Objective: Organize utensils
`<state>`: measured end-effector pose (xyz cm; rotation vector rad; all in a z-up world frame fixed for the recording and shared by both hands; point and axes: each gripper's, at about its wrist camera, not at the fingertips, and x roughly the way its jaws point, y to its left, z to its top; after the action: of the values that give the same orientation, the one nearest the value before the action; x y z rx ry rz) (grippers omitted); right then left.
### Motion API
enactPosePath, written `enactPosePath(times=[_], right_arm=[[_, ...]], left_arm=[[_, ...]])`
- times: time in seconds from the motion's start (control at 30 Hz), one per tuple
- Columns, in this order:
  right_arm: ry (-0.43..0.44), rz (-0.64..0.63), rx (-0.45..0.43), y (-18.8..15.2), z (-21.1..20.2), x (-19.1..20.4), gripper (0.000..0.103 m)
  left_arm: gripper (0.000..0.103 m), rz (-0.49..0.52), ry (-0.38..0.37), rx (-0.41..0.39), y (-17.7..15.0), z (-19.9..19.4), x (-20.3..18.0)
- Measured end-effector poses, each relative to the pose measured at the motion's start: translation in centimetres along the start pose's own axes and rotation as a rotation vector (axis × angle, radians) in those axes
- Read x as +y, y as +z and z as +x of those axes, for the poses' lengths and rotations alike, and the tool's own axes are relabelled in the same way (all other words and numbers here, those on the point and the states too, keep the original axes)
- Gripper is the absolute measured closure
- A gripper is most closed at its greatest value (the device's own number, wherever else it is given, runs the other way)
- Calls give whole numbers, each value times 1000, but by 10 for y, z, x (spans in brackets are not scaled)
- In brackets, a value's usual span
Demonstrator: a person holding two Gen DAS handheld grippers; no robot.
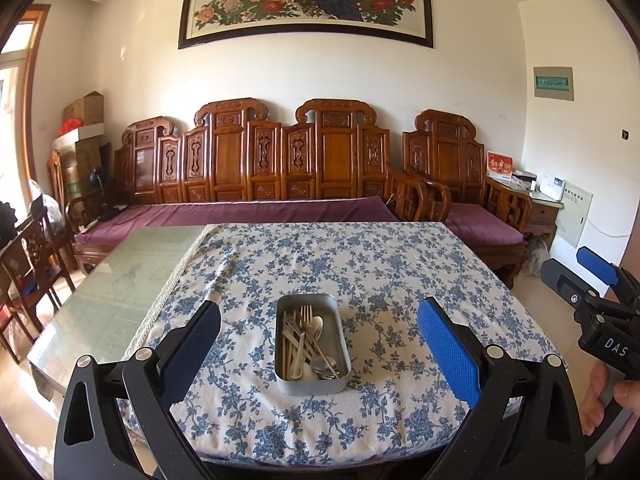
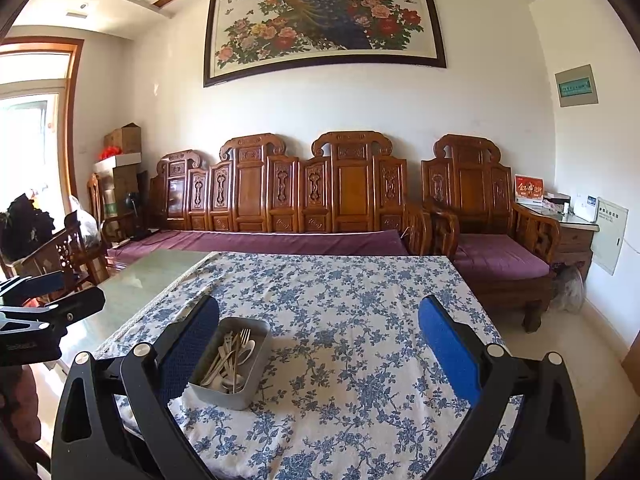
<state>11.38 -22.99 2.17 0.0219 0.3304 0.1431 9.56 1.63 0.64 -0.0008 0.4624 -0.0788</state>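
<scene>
A metal tin (image 1: 313,344) sits near the front edge of the cloth-covered bench (image 1: 400,264), holding a jumble of forks, spoons and chopsticks (image 1: 310,340) – gathered in one place, though heaped rather than sorted. The left claw (image 1: 318,344) hangs above the front edge with its jaws wide apart, framing the tin; the right claw (image 2: 318,344), equally spread and holding nothing, hovers toward the bench's right – a stance that fits either reaching in or drawing back from a finished job.
</scene>
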Motion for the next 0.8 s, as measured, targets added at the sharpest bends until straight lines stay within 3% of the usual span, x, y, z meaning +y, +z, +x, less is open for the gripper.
enactPosePath(times=[0.8], right_arm=[[4, 2, 0, 1, 1, -1, 3]], left_arm=[[8, 4, 6, -7, 0, -1, -1]])
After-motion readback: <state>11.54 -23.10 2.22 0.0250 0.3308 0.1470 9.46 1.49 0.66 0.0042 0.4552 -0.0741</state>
